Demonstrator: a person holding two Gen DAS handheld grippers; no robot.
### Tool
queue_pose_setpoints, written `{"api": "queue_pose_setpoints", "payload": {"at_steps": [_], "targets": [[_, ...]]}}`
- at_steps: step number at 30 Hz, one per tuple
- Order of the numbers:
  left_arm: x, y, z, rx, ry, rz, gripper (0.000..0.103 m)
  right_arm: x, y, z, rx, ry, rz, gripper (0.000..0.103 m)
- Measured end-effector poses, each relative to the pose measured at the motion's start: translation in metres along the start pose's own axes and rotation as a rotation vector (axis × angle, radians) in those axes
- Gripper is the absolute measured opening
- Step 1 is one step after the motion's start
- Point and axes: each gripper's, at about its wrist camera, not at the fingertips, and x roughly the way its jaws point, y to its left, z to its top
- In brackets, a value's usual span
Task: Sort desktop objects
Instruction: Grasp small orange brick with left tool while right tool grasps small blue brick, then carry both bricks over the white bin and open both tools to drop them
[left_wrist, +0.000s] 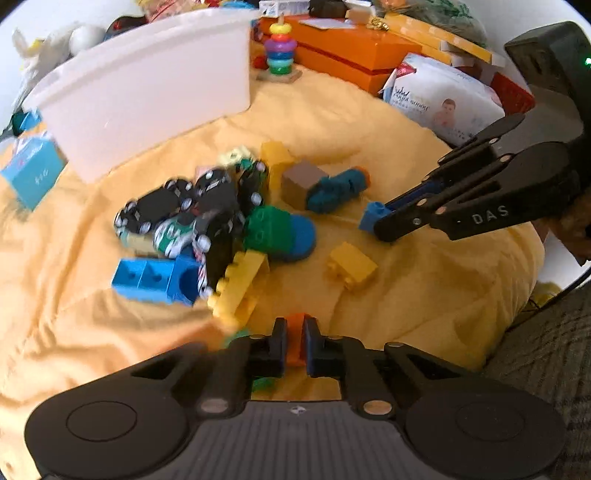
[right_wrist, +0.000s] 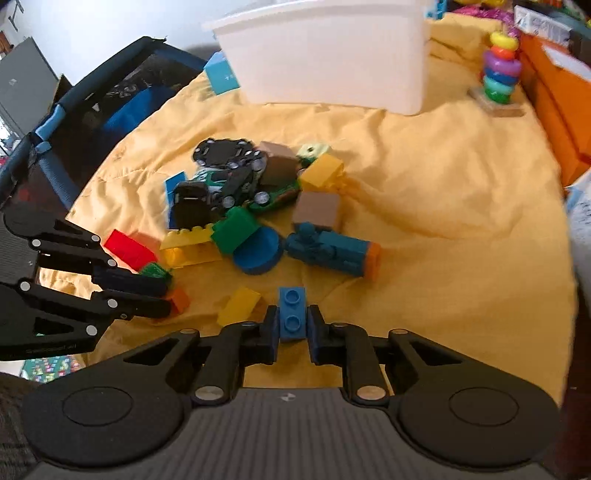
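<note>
Sorting looks barely begun: most toys remain heaped on the yellow-clothed surface (right_wrist: 443, 206) in front of the white bin (right_wrist: 325, 55), whose inside cannot be seen. Nearer than that heap, the right gripper (right_wrist: 292, 325) pinches a blue brick (right_wrist: 292, 312), and the left gripper (left_wrist: 294, 345) is closed on an orange brick (left_wrist: 295, 341). Toy cars (left_wrist: 184, 210), yellow bricks (left_wrist: 351, 266) and a teal toy (right_wrist: 332, 251) remain to sort.

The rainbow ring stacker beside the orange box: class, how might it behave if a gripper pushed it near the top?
The rainbow ring stacker stands tall on a small flat base, so it would probably tip rather than slide. Its rings look loosely stacked on a peg and may scatter and roll.
</note>
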Motion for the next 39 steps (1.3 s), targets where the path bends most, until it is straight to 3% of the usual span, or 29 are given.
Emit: {"api": "queue_pose_setpoints", "payload": {"at_steps": [3,6,8,9,11,13,16,18,22,27,30,34,39], "targets": [[0.000,0.000,0.010,-0.046,-0.038,-0.004,0.009,-0.004,0.006,0.000,-0.063,-0.009,-0.040,0.018],[0.008,-0.016,0.012,0.046,-0.020,0.085,0.010,0.006,0.022,-0.002,-0.163,0.001,-0.094,0.018],[0.008,-0.027,0.008,0.091,-0.017,0.073,0.017,0.011,0.031,-0.004,-0.206,0.008,-0.104,0.018],[0.005,-0.032,0.005,0.094,-0.025,0.048,0.026,0.012,0.033,-0.004,-0.213,0.012,-0.100,0.018],[-0.002,-0.036,-0.001,0.080,-0.030,-0.007,0.031,0.012,0.032,-0.004,-0.208,0.009,-0.097,0.018],[-0.007,-0.033,-0.004,0.048,-0.051,0.004,0.031,0.010,0.030,-0.005,-0.197,0.007,-0.098,0.018],[-0.020,-0.008,-0.008,-0.103,-0.115,-0.040,0.035,0.008,0.027,-0.005,-0.188,0.003,-0.095,0.018],[-0.016,0.010,-0.008,-0.198,-0.116,-0.062,0.035,0.007,0.027,-0.006,-0.184,0.003,-0.089,0.018],[0.001,0.025,-0.007,-0.256,-0.093,-0.047,0.032,0.008,0.028,-0.005,-0.193,-0.001,-0.087,0.018],[0.017,0.015,-0.010,-0.244,-0.047,-0.124,0.026,0.008,0.027,-0.004,-0.190,0.000,-0.087,0.018],[0.020,0.001,-0.012,-0.180,-0.052,-0.078,0.017,0.008,0.029,-0.004,-0.208,-0.004,-0.095,0.019],[0.011,-0.001,-0.011,-0.155,-0.082,-0.059,0.017,0.018,0.027,-0.007,-0.205,0.035,-0.093,0.022],[-0.011,0.013,0.001,-0.180,-0.138,-0.050,0.017,0.004,0.031,-0.003,-0.216,-0.015,-0.109,0.018]]}}
